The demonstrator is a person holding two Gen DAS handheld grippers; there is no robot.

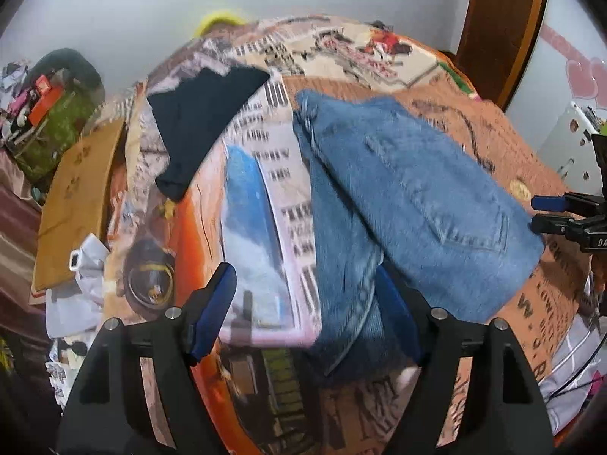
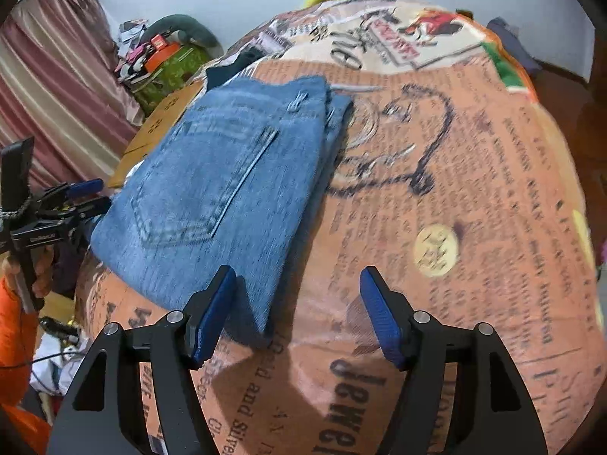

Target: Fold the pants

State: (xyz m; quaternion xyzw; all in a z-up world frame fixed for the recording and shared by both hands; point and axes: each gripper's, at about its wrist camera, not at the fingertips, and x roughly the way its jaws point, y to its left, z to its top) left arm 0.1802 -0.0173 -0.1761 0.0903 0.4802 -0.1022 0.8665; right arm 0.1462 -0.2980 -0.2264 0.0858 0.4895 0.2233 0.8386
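1. The jeans [image 1: 417, 189] are blue denim with a coarse, faded weave, lying folded on a bed. A stitched back pocket faces up on the top layer, and a longer strip of leg fabric runs out from beneath it toward the near edge.
2. In the right wrist view the jeans [image 2: 220, 189] read as a thick, roughly rectangular stack with layered edges along its right side and a belt loop near the far end.
3. The bedspread [image 1: 493, 144] is a soft cloth printed like old newspaper, with orange-brown panels, black lettering, a line-drawn figure and a pale round coin motif.
4. The left gripper [image 1: 305, 311] is black, angular plastic with ribbed blue pads. Its jaws stand spread wide, one pad over the printed cloth and the other at the edge of the denim leg; nothing is pinched between them.
5. The right gripper [image 2: 297, 314] is likewise spread apart. Its left pad sits just beside the near corner of the denim stack; whether it touches is unclear.
6. A dark navy garment [image 1: 201, 121] lies flat farther back on the bed, well apart from the jeans.
7. A tan cardboard sheet [image 1: 76, 204] leans at the bed's left side.
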